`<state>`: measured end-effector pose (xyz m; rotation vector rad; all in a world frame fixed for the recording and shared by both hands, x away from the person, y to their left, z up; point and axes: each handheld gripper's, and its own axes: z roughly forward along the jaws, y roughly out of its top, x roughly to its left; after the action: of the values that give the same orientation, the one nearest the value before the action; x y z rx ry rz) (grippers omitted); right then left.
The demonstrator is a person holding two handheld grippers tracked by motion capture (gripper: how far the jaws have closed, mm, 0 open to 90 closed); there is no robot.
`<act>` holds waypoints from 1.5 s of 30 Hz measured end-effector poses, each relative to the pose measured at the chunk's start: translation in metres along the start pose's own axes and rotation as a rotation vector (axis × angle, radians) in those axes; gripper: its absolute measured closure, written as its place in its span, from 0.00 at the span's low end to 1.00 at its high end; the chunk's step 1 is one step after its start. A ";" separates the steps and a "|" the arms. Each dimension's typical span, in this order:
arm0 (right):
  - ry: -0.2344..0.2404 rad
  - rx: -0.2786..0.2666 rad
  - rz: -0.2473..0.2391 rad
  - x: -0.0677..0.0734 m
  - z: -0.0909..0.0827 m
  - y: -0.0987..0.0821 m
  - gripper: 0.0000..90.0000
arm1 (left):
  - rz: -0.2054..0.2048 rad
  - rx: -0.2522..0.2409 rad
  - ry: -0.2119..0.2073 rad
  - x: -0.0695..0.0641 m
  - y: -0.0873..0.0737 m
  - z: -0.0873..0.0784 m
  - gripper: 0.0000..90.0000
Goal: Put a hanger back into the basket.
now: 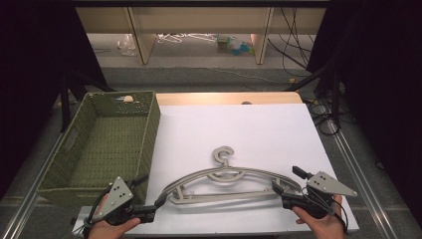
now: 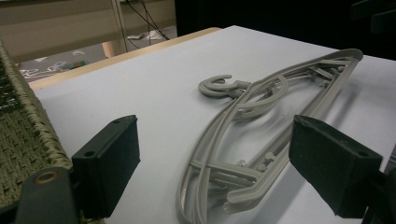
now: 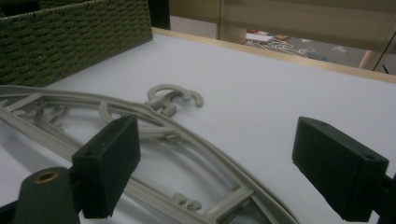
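Your left claw is open wide, and it holds nothing. Your right claw is open wide too, with nothing in it. The grey hangers lie flat on the white sheet, right in front of both claws. There look to be two or more of them, stacked one on top of another. One end of the stack sits just ahead of your left claw, between its two jaws. The other end sits just ahead of your right claw, close to its left jaw. The hook points away from you, past both claws. The green basket stands just beside your left claw, on its outer side.

I think things could go wrong here. The hangers are thin and lie flat, so a jaw may slide over the top and miss. If you pinch just one hanger, the rest may stay behind or slip off. If one claw lifts first, the stack may tip and fall apart. Your left claw may also bump the basket wall.
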<state>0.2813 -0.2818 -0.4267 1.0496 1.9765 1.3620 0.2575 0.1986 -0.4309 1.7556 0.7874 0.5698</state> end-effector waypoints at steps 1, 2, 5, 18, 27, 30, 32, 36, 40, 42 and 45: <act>0.000 0.000 0.000 0.000 0.000 0.000 0.18 | 0.000 0.000 0.000 0.000 0.000 0.000 0.18; -0.001 0.006 -0.007 0.000 0.002 0.000 0.18 | -0.020 0.005 0.008 -0.001 0.000 -0.001 0.18; 0.022 0.034 -0.028 0.003 0.007 0.000 0.18 | -0.001 0.005 0.001 0.001 0.000 0.000 0.18; 0.043 0.097 -0.101 0.001 0.016 0.007 0.21 | -0.006 0.019 -0.005 -0.001 -0.001 0.001 0.18; 0.115 0.238 -0.252 0.000 0.038 0.016 0.31 | 0.002 0.029 -0.006 -0.001 -0.001 0.001 0.18; 0.130 0.286 -0.318 -0.001 0.050 0.021 0.36 | -0.003 0.030 -0.004 -0.001 -0.002 0.002 0.18; 0.141 0.356 -0.340 -0.003 0.061 0.024 0.40 | -0.002 0.030 -0.005 -0.001 -0.002 0.002 0.18; 0.151 0.400 -0.373 -0.004 0.071 0.025 0.45 | -0.018 0.027 -0.006 -0.002 -0.002 0.003 0.18; 0.166 0.449 -0.423 -0.003 0.087 0.023 0.52 | -0.015 0.029 -0.006 -0.002 -0.002 0.003 0.18; 0.163 0.477 -0.456 -0.002 0.094 0.024 0.54 | 0.011 0.037 -0.004 -0.001 -0.002 0.002 0.18; 0.164 0.506 -0.491 0.000 0.104 0.026 0.59 | -0.009 0.042 -0.006 -0.002 -0.003 0.003 0.18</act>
<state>0.3690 -0.2212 -0.4406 0.5851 2.5606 0.7199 0.2573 0.1957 -0.4341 1.7907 0.8083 0.5456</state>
